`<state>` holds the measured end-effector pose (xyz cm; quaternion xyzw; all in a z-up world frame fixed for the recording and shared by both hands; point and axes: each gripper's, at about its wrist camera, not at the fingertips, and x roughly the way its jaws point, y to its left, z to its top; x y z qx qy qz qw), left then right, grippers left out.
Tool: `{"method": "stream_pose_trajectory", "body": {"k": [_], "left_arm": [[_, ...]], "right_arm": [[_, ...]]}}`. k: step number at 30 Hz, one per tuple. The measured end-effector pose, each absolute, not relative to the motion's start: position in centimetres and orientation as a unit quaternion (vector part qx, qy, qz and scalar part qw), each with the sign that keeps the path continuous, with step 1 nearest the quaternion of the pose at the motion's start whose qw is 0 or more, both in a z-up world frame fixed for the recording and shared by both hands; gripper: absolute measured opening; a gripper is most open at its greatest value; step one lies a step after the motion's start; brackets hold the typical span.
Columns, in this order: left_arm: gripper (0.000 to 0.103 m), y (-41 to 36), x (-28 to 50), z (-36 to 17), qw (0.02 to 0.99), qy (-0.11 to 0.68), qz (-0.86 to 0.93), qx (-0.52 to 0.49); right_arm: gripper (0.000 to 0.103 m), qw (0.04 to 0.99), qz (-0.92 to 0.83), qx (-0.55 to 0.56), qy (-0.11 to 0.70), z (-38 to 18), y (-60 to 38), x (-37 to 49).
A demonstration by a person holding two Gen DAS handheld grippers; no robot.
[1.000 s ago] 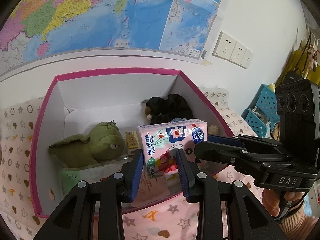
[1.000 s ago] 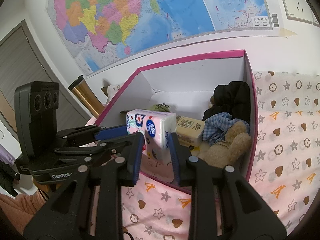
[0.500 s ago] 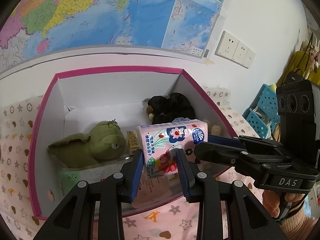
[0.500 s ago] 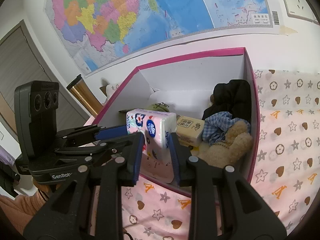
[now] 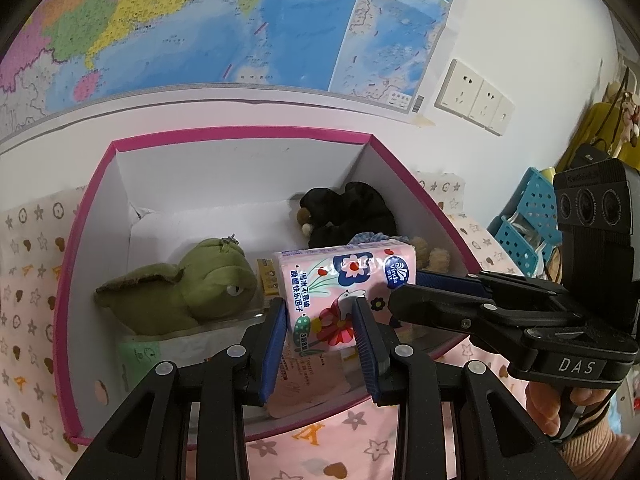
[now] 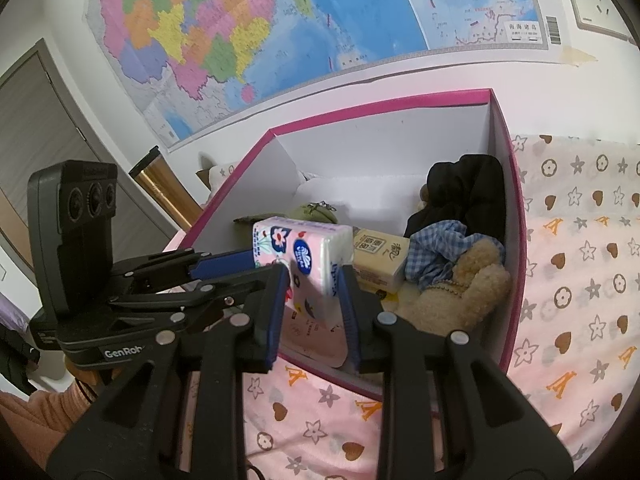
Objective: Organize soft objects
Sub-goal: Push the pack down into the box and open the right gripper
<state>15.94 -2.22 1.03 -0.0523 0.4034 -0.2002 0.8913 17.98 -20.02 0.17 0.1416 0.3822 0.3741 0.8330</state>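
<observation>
- Pink tissue pack (image 5: 344,292) sits clamped between both grippers, left (image 5: 320,332) and right (image 6: 314,298).
- It hangs over the pink-rimmed box's (image 5: 240,136) near edge.

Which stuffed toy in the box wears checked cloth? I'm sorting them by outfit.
The tan curly-furred teddy bear has blue checked fabric; the green plush toy and the black plush toy show none.

A wall map (image 5: 208,24) hangs above white wall sockets (image 5: 474,98), with blue perforated baskets (image 5: 528,216) at right.
</observation>
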Motion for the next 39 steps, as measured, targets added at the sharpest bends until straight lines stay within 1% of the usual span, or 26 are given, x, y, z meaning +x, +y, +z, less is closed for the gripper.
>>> {"method": "stream_pose_trajectory", "body": {"k": [28,35,36,38,39], "left_arm": [[0.033,-2.2,16.8,0.1,0.886,0.419,-0.193,-0.052],[0.033,-2.1,17.2,-0.4,0.884,0.427,-0.183,-0.048],[0.034,-2.1,17.2,-0.6,0.884,0.429,-0.179,-0.048],[0.041,-1.9,17.2,-0.8,0.885,0.43,-0.17,-0.048],[0.048,-1.8,17.1,-0.8,0.886,0.429,-0.167,-0.047]], "right_arm": [[0.031,0.829,0.362,0.133,0.404,-0.3,-19.2,18.9],[0.034,0.829,0.359,0.125,0.411,-0.6,-18.5,19.1],[0.034,0.828,0.359,0.125,0.412,-0.6,-18.4,19.1],[0.036,0.831,0.355,0.123,0.41,-0.6,-18.4,18.9],[0.037,0.833,0.354,0.121,0.408,-0.5,-18.4,18.7]]}}
